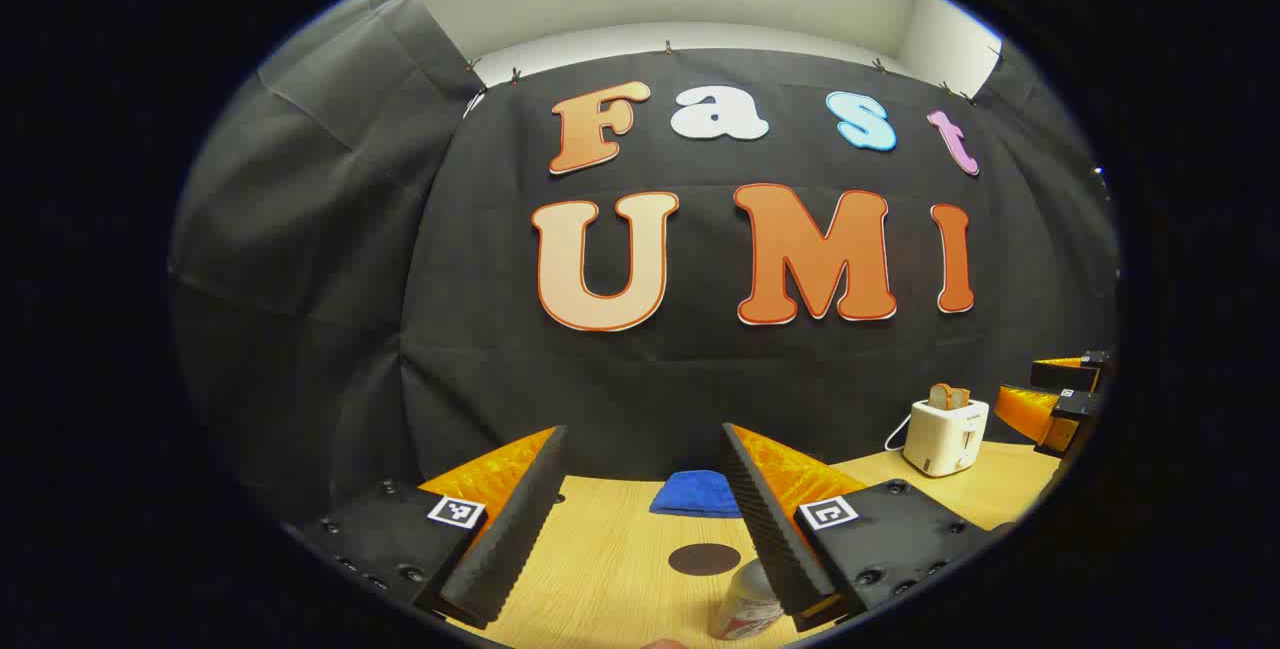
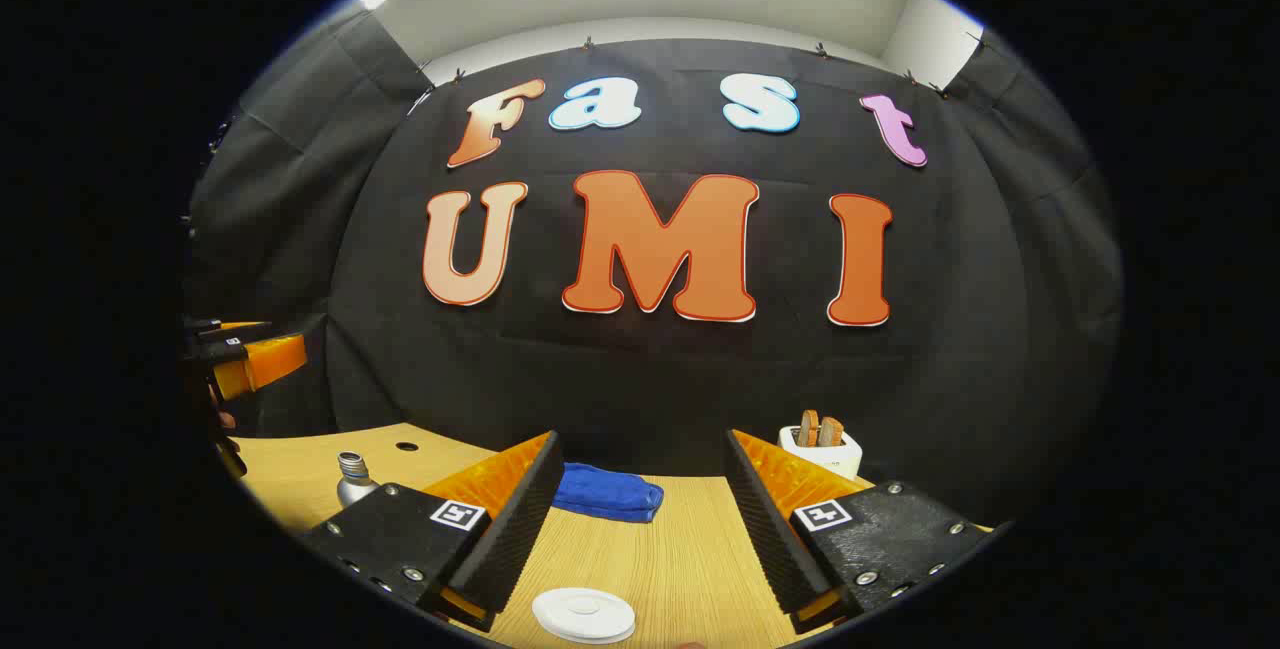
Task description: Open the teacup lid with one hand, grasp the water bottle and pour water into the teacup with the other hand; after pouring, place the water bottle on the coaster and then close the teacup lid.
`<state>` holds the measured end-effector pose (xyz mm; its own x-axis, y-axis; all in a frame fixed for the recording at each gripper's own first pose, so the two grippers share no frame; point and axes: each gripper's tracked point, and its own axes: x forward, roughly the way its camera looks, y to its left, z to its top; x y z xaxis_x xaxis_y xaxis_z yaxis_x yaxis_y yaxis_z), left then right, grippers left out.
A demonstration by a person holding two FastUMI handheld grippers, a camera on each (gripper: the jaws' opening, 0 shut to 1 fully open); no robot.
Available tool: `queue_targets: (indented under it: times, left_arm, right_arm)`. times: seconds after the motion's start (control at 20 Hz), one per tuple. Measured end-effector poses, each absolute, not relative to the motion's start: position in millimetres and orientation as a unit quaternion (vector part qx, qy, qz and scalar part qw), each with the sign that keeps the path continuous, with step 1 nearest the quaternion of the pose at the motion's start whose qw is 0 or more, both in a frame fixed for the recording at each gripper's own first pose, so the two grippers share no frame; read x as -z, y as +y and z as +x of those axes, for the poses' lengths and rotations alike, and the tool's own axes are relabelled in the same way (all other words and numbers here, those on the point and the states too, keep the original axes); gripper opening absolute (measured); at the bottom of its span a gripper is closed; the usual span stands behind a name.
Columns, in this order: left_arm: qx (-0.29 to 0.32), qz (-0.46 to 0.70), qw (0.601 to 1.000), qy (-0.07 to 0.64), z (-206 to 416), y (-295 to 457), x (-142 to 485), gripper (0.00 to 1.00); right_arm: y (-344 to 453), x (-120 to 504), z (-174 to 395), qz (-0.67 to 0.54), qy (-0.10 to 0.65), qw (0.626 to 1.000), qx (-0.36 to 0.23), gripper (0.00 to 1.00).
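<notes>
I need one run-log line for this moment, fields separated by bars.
left gripper: open, empty | right gripper: open, empty | water bottle: on table, ungrasped | teacup lid: closed | stage: start

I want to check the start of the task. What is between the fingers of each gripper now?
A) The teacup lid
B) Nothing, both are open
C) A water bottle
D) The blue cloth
B: the left gripper and right gripper both stand wide open, with bare table between their fingers.
</notes>
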<state>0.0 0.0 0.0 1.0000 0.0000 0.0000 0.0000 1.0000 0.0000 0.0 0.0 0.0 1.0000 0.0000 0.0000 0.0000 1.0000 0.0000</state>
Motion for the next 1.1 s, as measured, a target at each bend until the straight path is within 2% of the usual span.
queue_targets:
  times: [0.15, 0.7, 1.1]
  left_arm:
    - [0.019, -0.018, 1.0, 0.008, -1.3, -8.5, -6.3, 0.98]
    - [0.025, 0.0, 1.0, 0.017, 1.0, -15.0, -8.1, 0.98]
    - [0.048, 0.004, 0.999, 0.021, -3.9, -27.9, 4.8, 0.99]
  right_arm:
    - [-1.5, -4.2, 0.6, -0.004, -0.001, 1.0, 0.001, 0.96]
    - [-1.7, -7.6, -0.1, 0.003, 0.005, 1.0, -0.006, 0.96]
    - [4.0, 20.9, -0.2, -0.004, 0.034, 0.999, -0.014, 0.96]
